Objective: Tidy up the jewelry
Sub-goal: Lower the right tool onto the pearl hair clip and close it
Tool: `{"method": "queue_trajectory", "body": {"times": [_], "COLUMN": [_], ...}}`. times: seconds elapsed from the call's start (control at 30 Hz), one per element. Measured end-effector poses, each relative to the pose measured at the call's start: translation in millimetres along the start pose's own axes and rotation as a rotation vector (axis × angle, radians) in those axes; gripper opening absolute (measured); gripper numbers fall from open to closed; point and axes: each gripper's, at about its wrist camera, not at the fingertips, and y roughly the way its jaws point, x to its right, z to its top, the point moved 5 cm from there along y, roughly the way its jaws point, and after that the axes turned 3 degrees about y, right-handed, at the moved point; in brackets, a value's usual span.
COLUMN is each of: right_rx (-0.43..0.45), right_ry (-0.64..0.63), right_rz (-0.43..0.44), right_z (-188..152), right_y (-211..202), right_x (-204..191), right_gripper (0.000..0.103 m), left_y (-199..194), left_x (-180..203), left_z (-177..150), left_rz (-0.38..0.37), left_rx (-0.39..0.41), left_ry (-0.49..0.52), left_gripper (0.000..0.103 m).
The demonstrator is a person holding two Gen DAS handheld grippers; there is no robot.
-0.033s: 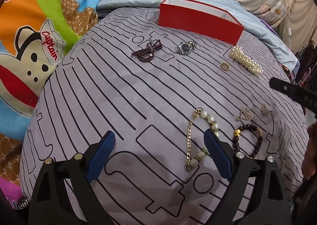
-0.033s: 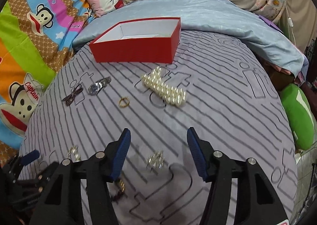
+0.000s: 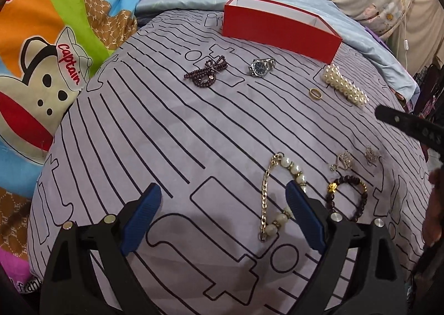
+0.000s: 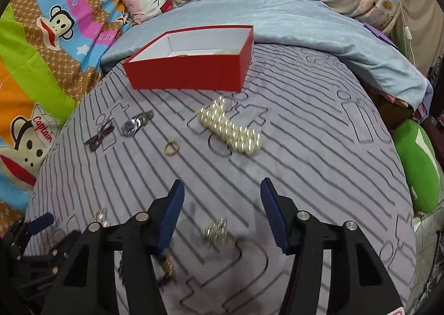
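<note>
An open red box [image 3: 280, 30] [image 4: 191, 65] stands at the far side of a striped grey sheet. Nearer lie a dark bead bow [image 3: 206, 72], a silver watch [image 3: 260, 66] [image 4: 136, 123], a gold ring [image 3: 315, 93] [image 4: 171, 147] and a pearl clip [image 3: 344, 84] [image 4: 230, 129]. Close to my open, empty left gripper [image 3: 223, 218] lie a pearl-and-chain bracelet [image 3: 277, 193], a dark bead bracelet [image 3: 348, 195] and two silver brooches [image 3: 345, 161]. My right gripper [image 4: 222, 215] is open and empty, with a silver brooch [image 4: 216, 231] between its jaws.
A colourful cartoon blanket [image 3: 41, 65] lies left of the sheet, a light blue quilt [image 4: 305, 29] behind the box, and a green cushion [image 4: 416, 165] at the right edge. The left gripper shows at lower left in the right wrist view [image 4: 36, 226].
</note>
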Motion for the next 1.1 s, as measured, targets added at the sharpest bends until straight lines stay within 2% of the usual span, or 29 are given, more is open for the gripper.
{"method": "queue_trajectory", "body": {"times": [0.37, 0.77, 0.87, 0.9, 1.1], "right_rx": [-0.022, -0.075, -0.090, -0.097, -0.096], "right_ry": [-0.064, -0.076, -0.058, -0.049, -0.021], "right_rz": [0.010, 0.020, 0.037, 0.046, 0.057], "right_z": [41.2, 50.7, 48.9, 48.0, 45.0], "right_y": [50.9, 82.7, 86.1, 87.4, 86.5], "right_x": [-4.2, -5.1, -4.2, -4.0, -4.2], "right_gripper": [0.052, 0.051, 0.039, 0.030, 0.027], "left_y": [12.8, 23.7, 25.2, 25.8, 28.3], "left_x": [-5.5, -10.7, -13.5, -14.8, -22.3], "left_z": [13.6, 22.0, 24.0, 24.7, 28.7], "left_rz": [0.011, 0.013, 0.015, 0.017, 0.026], "left_rx": [-0.010, -0.023, -0.021, -0.021, -0.016], "left_ry": [-0.011, -0.019, -0.026, -0.028, -0.043], "left_gripper": [0.089, 0.089, 0.089, 0.089, 0.089]}}
